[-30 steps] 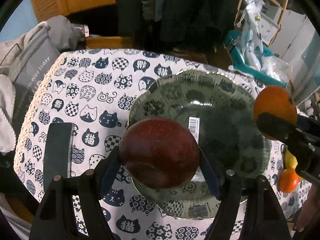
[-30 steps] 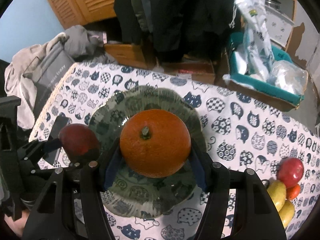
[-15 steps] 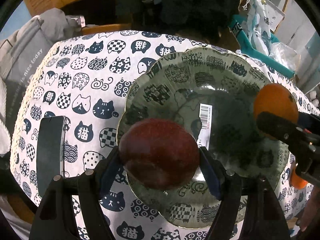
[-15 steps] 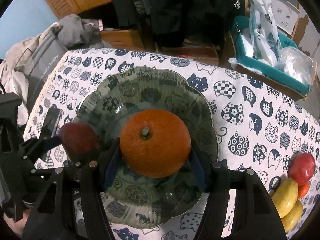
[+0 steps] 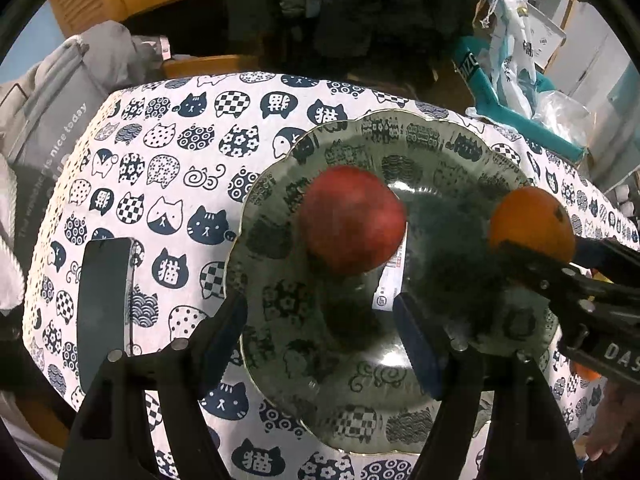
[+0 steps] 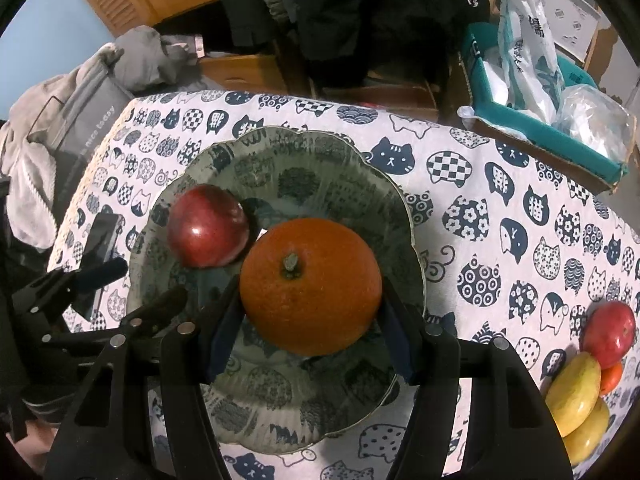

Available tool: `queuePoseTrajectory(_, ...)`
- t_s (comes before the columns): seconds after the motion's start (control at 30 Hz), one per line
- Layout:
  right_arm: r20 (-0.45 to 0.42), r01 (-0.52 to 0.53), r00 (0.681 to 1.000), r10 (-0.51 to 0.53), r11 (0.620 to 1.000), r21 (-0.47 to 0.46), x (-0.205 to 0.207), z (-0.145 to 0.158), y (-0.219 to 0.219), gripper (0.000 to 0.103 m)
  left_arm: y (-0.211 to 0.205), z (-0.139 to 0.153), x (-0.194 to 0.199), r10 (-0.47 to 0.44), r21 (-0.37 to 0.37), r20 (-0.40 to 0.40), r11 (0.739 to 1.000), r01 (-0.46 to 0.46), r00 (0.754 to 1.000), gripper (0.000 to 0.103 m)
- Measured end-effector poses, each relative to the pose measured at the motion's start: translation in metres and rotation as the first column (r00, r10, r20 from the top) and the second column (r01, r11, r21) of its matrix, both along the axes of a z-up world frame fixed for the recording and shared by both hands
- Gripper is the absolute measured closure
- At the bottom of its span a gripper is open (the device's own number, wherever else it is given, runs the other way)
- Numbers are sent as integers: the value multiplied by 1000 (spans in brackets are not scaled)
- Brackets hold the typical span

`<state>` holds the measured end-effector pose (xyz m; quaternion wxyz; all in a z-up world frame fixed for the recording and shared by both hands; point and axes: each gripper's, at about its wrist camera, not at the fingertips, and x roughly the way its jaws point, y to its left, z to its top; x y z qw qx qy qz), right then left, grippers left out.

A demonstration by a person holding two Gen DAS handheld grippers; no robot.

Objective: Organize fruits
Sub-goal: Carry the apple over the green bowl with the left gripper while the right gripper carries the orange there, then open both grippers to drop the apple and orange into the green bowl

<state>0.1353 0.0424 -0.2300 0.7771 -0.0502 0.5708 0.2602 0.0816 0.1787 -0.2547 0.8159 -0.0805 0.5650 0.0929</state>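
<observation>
- Red round apple (image 5: 352, 218) was pinched in the left gripper (image 5: 320, 340) a moment ago; now it sits in the green patterned plate (image 6: 396, 200), and that gripper is spread wide.
- Round orange (image 6: 310, 286) is next: the right gripper (image 6: 310, 336) still pinches it over the plate.

Left gripper (image 5: 324, 320) fingers spread; right gripper (image 6: 310, 320) fingers clamped.

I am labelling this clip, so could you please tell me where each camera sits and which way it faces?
Left wrist: on the left hand-held gripper, looking down its open fingers at the red apple on the patterned plate.
Right wrist: on the right hand-held gripper, facing the orange it grips.
Shared: plate, apple, orange, each other's gripper.
</observation>
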Motion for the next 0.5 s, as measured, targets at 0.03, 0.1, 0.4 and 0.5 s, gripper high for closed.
queuePoseTrajectory(0.03, -4, -5, 1000, 5, 1000, -1, 0, -1, 1, 39, 0, 1, -1, 0, 5, 0, 1000, 0, 1000, 26)
queuePoseTrajectory(0.1, -12, -14, 1000, 14, 1000, -7, -1, -2, 4, 38, 2, 5, -5, -1, 13, 3, 1000, 1, 1000, 23)
queuePoseTrajectory(0.4, -57, -47, 997, 44, 997, -55, -5, -18, 12, 37, 8, 10, -16, 3, 29, -2, 1000, -3, 1000, 23)
queuePoseTrajectory(0.5, -50, -40, 998, 38, 998, -47, -6, -18, 10, 34, 9, 12, -18, 3, 28, -1, 1000, -3, 1000, 23)
